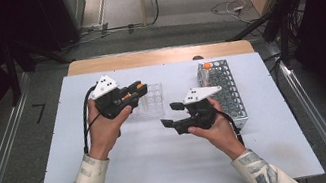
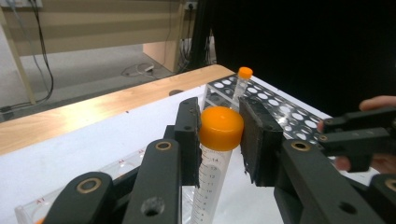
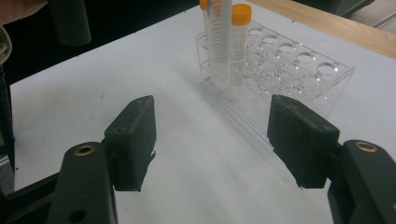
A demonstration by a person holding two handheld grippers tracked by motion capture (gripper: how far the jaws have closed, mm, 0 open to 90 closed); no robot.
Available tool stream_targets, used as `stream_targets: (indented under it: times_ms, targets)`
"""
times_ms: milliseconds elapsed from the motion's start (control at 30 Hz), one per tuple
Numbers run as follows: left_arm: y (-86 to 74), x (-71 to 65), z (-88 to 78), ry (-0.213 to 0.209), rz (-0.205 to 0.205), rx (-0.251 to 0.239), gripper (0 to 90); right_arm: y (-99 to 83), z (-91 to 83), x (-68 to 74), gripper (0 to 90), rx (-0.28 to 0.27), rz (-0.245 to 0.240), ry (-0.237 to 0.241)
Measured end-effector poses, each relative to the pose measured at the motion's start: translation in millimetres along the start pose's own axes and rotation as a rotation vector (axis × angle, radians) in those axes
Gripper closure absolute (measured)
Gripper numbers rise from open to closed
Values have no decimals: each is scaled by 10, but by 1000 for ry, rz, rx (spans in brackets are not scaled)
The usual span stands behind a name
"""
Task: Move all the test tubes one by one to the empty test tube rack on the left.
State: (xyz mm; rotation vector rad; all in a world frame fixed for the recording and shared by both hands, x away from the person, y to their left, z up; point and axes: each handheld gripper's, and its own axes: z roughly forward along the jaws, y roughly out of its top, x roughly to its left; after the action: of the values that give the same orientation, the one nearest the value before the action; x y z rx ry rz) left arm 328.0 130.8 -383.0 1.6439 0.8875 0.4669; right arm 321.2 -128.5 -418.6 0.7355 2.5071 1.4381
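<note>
Left gripper view: left hand-held gripper (image 2: 219, 140) clamped on orange-capped tube (image 2: 219, 140)

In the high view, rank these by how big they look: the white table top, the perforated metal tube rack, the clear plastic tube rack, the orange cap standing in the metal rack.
1. White table top
2. Perforated metal tube rack, long and box-shaped
3. Clear plastic tube rack, partly hidden by the left gripper, so its full size is unsure
4. Orange cap, clearly smallest

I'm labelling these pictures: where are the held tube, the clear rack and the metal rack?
held tube (image 2: 221, 127), left gripper view, on its orange cap
clear rack (image 3: 299, 70), right gripper view, on its top plate
metal rack (image 1: 226, 91), high view, on its holed top
</note>
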Motion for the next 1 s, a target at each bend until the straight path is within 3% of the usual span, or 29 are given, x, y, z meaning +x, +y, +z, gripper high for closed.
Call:
stream_targets:
  times_ms: [367,567,1000]
  targets:
    - [25,121,152,34,-6,2,707,-10,-1,6,319,-8,10,7]
    - [16,205,188,47,-5,-25,707,-12,7,20,319,-8,11,12]
    - [-35,237,257,66,8,-17,706,-15,-31,16,319,-15,10,9]
